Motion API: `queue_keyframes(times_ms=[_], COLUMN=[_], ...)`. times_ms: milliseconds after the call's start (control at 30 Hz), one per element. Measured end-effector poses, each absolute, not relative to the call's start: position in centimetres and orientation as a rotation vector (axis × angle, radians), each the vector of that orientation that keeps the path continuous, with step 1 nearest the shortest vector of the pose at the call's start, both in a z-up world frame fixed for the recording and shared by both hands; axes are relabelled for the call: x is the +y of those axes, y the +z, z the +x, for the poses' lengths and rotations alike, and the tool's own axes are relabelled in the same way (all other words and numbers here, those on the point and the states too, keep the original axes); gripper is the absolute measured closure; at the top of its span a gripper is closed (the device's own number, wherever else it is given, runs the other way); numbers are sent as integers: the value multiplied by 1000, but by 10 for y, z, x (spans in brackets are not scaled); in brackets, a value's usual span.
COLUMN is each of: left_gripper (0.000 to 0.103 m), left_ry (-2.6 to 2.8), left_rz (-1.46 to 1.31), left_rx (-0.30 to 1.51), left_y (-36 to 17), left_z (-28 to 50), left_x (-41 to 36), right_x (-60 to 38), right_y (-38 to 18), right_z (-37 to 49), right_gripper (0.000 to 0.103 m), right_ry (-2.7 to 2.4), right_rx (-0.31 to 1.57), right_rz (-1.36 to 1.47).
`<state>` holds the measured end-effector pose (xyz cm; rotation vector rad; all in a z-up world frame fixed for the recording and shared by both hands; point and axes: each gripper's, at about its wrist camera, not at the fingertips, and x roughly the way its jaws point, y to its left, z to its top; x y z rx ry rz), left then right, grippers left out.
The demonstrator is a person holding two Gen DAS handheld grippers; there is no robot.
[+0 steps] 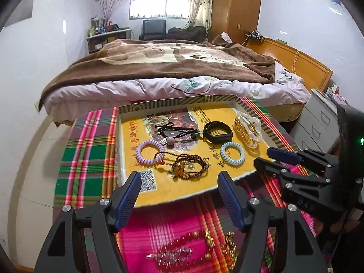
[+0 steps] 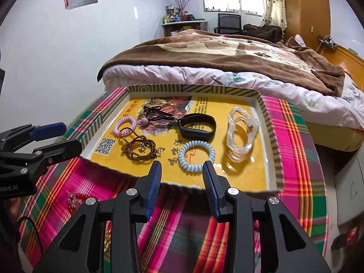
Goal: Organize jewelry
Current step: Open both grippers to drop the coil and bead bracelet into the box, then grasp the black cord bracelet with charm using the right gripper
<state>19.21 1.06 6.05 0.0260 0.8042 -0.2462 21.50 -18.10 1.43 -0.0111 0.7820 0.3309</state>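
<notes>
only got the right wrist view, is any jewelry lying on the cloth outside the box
Observer: Yes, a red bead bracelet lies on the cloth in front of the box.
Operator: anything else next to it
Observer: A gold piece lies just right of the bracelet, also on the cloth.
Operator: is the left gripper holding anything
Observer: No, the left gripper is open, with nothing between its fingers.

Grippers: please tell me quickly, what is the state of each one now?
Left gripper: open, holding nothing.
Right gripper: open, holding nothing.
</notes>
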Motion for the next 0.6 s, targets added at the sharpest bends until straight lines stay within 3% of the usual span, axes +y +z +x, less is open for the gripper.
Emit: queue_keyframes(times_ms=[600], left_gripper=[33], left_ry=[-161], left_rz=[-92], left_rx=[790], left_y=[41], left_z=[113], left_x=[65], right_x=[-246], right_y=[-6], right_z=[142], right_gripper=[64], right_ry=[221], right_rx=[795], right_rz=[-33])
